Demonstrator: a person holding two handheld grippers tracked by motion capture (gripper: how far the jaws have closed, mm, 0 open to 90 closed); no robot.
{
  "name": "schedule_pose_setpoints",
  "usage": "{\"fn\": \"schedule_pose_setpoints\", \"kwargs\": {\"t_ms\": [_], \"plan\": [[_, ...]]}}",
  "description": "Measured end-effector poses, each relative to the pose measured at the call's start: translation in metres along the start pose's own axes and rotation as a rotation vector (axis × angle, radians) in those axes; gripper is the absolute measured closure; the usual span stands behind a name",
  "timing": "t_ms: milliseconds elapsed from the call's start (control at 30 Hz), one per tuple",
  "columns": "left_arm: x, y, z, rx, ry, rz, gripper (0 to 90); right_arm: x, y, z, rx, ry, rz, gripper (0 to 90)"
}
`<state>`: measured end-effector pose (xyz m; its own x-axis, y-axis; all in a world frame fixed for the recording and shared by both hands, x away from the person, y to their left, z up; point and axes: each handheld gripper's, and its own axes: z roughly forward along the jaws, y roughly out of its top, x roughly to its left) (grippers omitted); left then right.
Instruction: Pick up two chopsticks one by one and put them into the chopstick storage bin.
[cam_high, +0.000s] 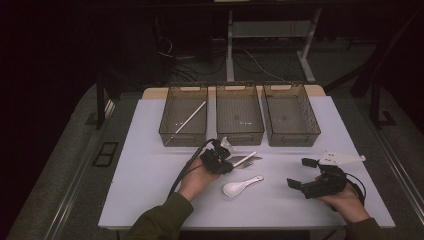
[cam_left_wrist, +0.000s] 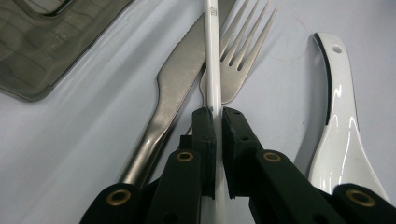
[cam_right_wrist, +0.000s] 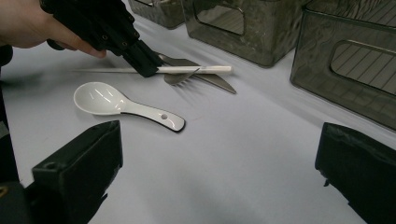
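Note:
My left gripper is shut on a thin white chopstick, its pads pinching the stick partway along. The chopstick lies across a steel knife and a fork on the white table. In the high view this gripper sits just in front of the middle bin, with the chopstick sticking out to its right. A white ceramic spoon lies nearer the person. My right gripper rests at the right with its jaws wide apart and nothing between them; in its own view it faces the spoon.
Three smoky plastic bins stand in a row at the back: the left bin holds another white chopstick, while the middle bin and right bin look bare. The white table ends close behind the bins.

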<state>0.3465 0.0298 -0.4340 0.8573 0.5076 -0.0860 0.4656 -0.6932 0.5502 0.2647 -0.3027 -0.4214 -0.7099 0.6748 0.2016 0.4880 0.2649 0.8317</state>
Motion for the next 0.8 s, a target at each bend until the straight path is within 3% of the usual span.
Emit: {"fn": "schedule_pose_setpoints", "kwargs": {"t_ms": [200,467,800], "plan": [[0.001,0.000,-0.001,0.005,-0.002,0.006,83.7,-0.001,0.000,0.000,-0.001,0.000,0.002,0.6],[0.004,0.001,-0.010,-0.032,-0.029,-0.022,83.7,-0.001,0.000,0.000,-0.002,-0.001,0.002,0.6],[0.006,0.001,-0.031,-0.083,-0.068,0.003,83.7,-0.001,0.000,0.000,0.002,0.002,0.000,0.6]]}}
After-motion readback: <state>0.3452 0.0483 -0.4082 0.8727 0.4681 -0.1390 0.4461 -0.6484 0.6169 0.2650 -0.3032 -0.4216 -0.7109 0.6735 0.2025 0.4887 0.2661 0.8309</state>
